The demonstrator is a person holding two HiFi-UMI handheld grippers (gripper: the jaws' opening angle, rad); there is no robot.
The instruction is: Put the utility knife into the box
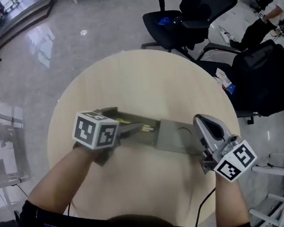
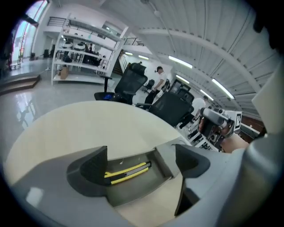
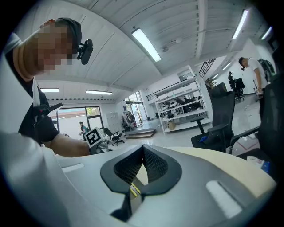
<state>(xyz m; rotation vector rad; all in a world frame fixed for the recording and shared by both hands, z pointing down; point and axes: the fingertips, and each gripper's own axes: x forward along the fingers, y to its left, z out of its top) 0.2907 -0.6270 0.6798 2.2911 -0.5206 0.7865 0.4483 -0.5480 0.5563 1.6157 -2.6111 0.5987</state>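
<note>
Left gripper point(image 2: 143, 163): jaws wide apart, gripping nothing | knife point(image 2: 128, 172) lies flat in box point(image 2: 148, 188) beneath them | right gripper point(image 3: 143, 153): pinched closed, empty | you: lift left straight up, clear of the box wall | round pale table point(image 1: 143, 75); glossy grey floor point(image 1: 50, 54); office chairs point(image 1: 191, 9)

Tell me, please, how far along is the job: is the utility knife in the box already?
Done: the utility knife lies inside the open grey box. In hand: nothing; the left claw stands open above it, not touching the knife. The right claw is shut, near the box's flap. Remaining: apparently only withdrawing, perhaps closing the flap.
</note>
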